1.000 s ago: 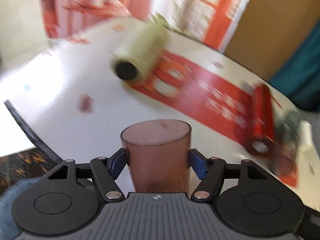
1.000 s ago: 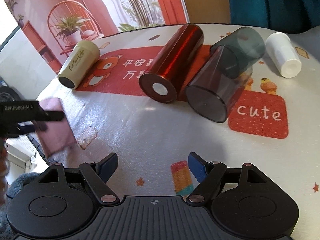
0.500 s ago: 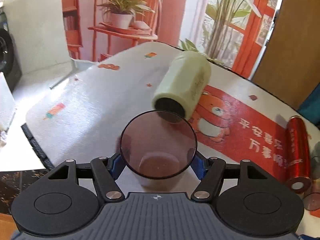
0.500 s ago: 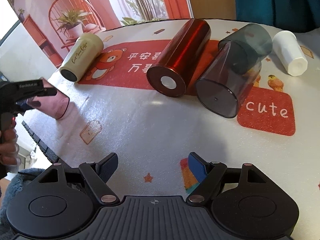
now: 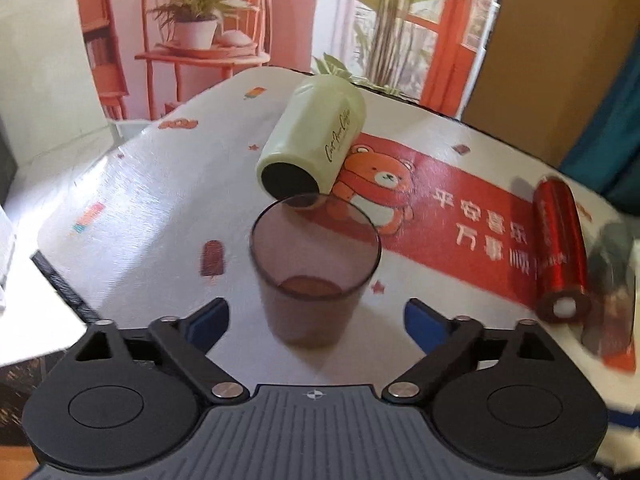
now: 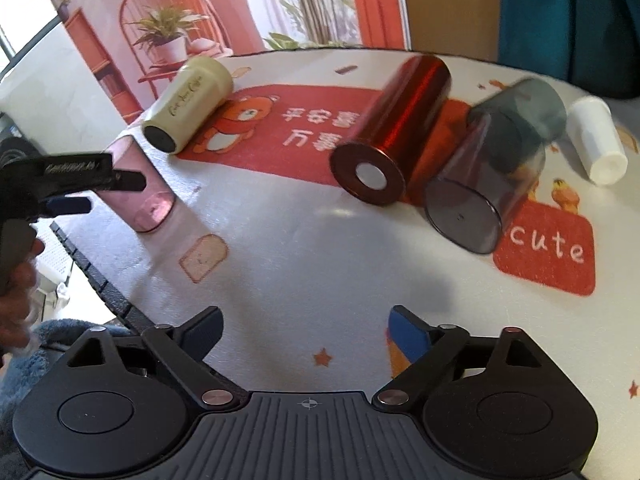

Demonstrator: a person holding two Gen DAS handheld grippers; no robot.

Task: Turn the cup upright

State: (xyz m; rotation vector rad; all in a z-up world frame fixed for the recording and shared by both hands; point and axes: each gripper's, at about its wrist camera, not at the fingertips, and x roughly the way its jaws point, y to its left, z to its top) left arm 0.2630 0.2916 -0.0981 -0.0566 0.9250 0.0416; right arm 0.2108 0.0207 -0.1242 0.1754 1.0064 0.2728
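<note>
Pink cup (image 5: pixel 314 268): upright on surface (image 5: pixel 160 216), between spread fingers of left claw (image 5: pixel 316 318), untouched. Green cup (image 5: pixel 312 146): on side, just behind. Right claw (image 6: pixel 306 328): open, empty.

The word "cute" (image 6: pixel 548 245) is in white on a red patch of the tablecloth (image 6: pixel 320 272). White Chinese signs (image 6: pixel 320 128) sit on the red banner. The cream cup (image 6: pixel 188 110) has curly writing, too small to read.

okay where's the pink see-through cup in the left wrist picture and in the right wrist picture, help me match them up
Left wrist view: the pink cup stands upright at center, between the open fingers of the left hand-held gripper.
Right wrist view: the same cup is at the left edge, beside the left hand-held gripper.
Shared landmark: the cream cup, lying on its side just behind it.
</note>
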